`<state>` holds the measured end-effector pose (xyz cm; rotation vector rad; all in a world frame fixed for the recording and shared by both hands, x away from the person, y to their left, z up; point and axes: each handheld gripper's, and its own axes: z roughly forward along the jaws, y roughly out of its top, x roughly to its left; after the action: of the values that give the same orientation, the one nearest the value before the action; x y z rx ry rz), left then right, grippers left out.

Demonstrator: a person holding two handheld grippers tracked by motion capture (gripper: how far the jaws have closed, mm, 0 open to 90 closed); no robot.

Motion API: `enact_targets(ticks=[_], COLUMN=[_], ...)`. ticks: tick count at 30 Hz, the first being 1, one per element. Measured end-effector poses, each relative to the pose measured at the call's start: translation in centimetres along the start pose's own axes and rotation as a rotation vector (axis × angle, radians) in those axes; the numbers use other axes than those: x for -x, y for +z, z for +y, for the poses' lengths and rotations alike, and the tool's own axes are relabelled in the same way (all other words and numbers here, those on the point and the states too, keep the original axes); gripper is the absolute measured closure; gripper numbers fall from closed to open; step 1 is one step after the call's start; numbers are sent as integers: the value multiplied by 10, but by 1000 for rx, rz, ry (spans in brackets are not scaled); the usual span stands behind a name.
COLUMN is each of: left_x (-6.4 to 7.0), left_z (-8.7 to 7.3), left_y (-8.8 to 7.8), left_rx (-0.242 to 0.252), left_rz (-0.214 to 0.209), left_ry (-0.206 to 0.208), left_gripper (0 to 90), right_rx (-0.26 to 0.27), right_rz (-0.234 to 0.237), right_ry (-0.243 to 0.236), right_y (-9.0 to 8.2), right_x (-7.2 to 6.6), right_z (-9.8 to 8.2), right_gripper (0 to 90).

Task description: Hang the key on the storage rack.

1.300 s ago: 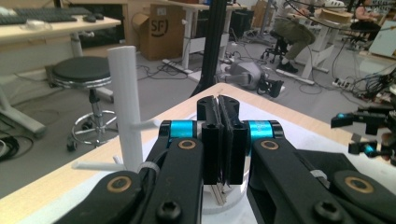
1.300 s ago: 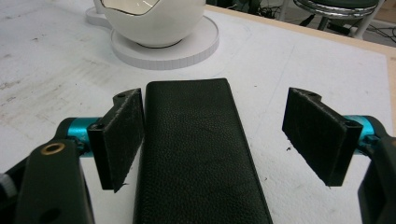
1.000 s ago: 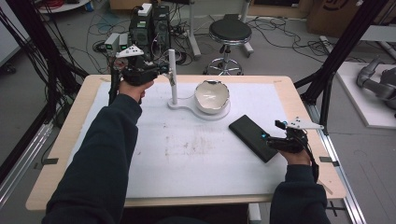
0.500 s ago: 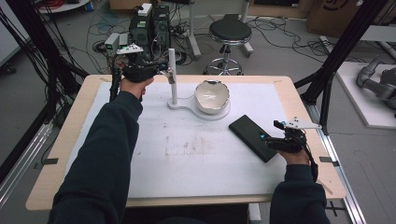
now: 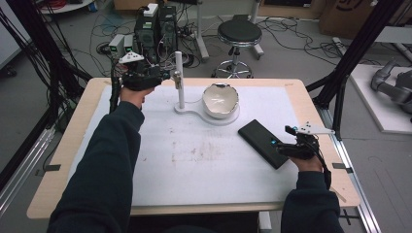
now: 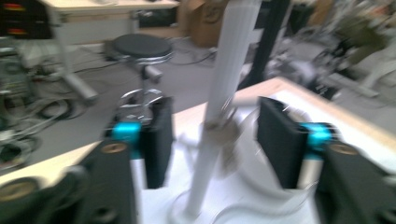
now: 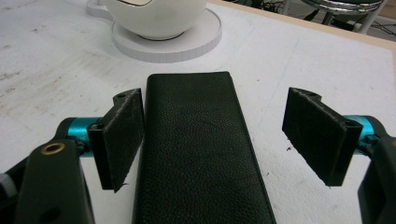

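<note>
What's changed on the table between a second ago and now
The left gripper has just opened its jaws; the white post of the stand stands between them, with a gap on each side. The left hand barely shifted. The right gripper is as before, jaws open around the near end of the black case. The white bowl and the stand's base have not moved.

white stand post (image 5: 179, 77) & bowl (image 5: 220, 99), black leather-grain case (image 7: 198, 149), black fingers (image 7: 122, 135) w/ cyan hubs

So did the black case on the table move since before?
No. The black case lies at the same slant beside the round white base under the bowl, with the right gripper at its near end.
</note>
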<state>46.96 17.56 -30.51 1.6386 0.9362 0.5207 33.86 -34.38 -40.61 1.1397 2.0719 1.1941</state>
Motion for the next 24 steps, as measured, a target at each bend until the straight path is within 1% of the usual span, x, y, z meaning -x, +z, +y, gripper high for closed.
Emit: enact_targets(ticks=[1, 2, 3, 4, 5, 6, 7, 8, 9, 10, 11, 12, 13, 14, 15, 16, 17, 18, 19, 20, 21, 24], left_x=[-1, -1, -1, -1, 0, 0, 2, 2, 3, 3, 3, 3, 4, 4, 4, 4, 4, 4, 5, 5, 4, 4], left_z=[-12, -12, -28, -28, -41, -41, -57, -57, -68, -68, -76, -76, -81, -81, -86, -86, -90, -90, -96, -96, -101, -105], left_y=[-8, -8, -17, -17, -24, -24, -34, -34, -43, -43, -53, -53, -62, -62, -68, -68, -72, -72, -75, -75, -79, -82], left_rx=[18, 18, 23, 23, 4, 4, 1, 1, 18, 18, 34, 34, 39, 39, 40, 40, 32, 32, 31, 31, 34, 28], left_rz=[18, 18, 36, 36, 45, 45, 63, 63, 67, 67, 78, 78, 77, 77, 70, 70, 71, 71, 78, 78, 83, 88], left_ry=[11, 11, 4, 4, 6, 6, 18, 18, 16, 16, 23, 23, 42, 42, 59, 59, 65, 65, 65, 65, 55, 52], left_gripper=[351, 317, 272, 226, 194, 171, 163, 163, 163, 163, 163, 164, 166, 166, 165, 163, 163, 163, 163, 163, 163, 163], right_rx=[-1, -1, -1, -1, -5, -6, -6, -6, -8, -8, -7, -7, -11, -11, -15, -19, -20, -20, -20, -20, -19, -20], right_rz=[0, 0, -1, -1, -3, -2, -3, -3, -1, -1, -1, -1, -1, -1, -1, -2, -4, -4, -3, -3, -4, -7], right_ry=[1, 1, 3, 3, 1, 2, -1, -1, -2, -2, 1, 1, -1, -1, -4, -3, -5, -5, -7, -7, -5, -8], right_y=[0, 0, 0, 0, 1, 2, 3, 3, 5, 5, 6, 6, 8, 8, 9, 10, 10, 10, 9, 9, 8, 6], right_x=[0, 0, 0, 0, 0, 0, 0, 0, 0, 0, -1, -1, -1, -1, -1, -1, -1, -1, -2, -2, -2, -3], right_z=[0, 0, 0, 0, 0, 1, 1, 1, 2, 2, 2, 2, 3, 3, 3, 3, 3, 3, 3, 3, 3, 2], right_gripper=[215, 215, 215, 215, 215, 214, 214, 214, 214, 214, 214, 214, 214, 214, 214, 214, 214, 214, 214, 214, 214, 214])
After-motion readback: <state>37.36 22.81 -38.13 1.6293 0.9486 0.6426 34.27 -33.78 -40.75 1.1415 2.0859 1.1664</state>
